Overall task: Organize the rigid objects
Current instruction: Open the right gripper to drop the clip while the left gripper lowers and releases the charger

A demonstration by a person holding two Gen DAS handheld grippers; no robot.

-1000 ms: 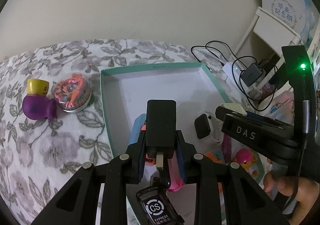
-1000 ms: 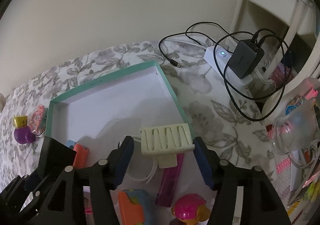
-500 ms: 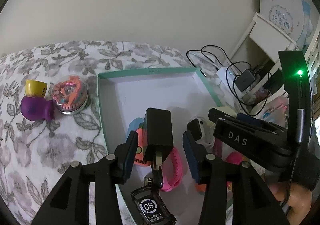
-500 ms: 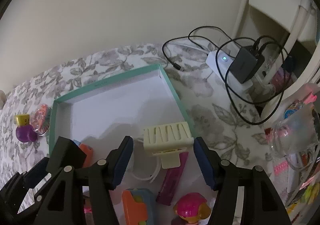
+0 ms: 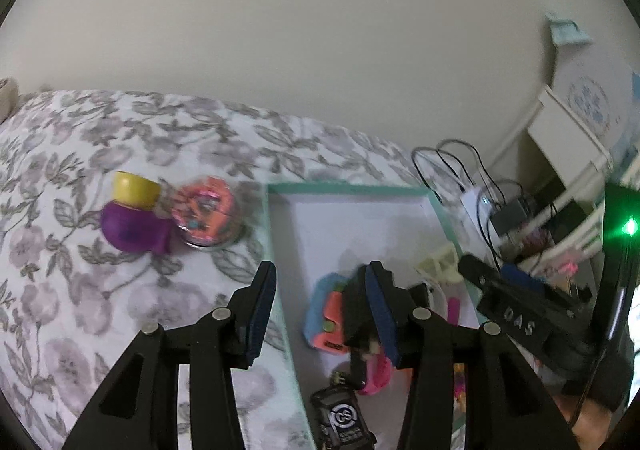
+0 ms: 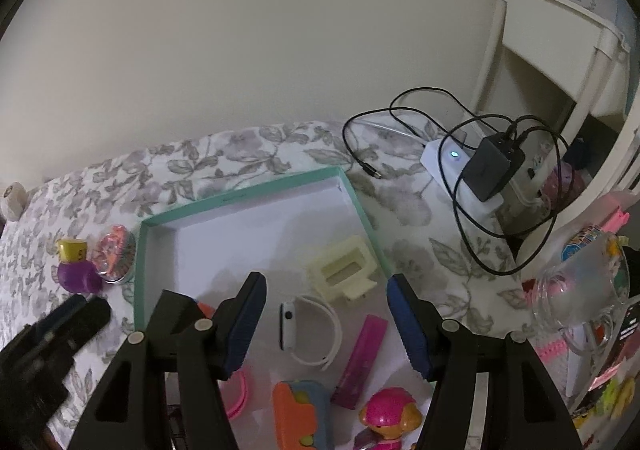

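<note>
Charger (image 5: 354, 314) — in tray (image 5: 348, 190), beside opening left gripper (image 5: 322, 314).

My left gripper (image 5: 322, 310) points steeply down with its jaws opening, nothing pressed between the blue pads (image 5: 262, 306). My right gripper (image 6: 326, 322) tilts down about the same, jaws wide apart and gripping nothing. My hand (image 5: 592, 424) shows at the bottom right corner of the left view.

Matt cardboard tray (image 6: 362, 209) on floral cloth (image 6: 248, 153); glossy plastic toy (image 6: 390, 414)
</note>
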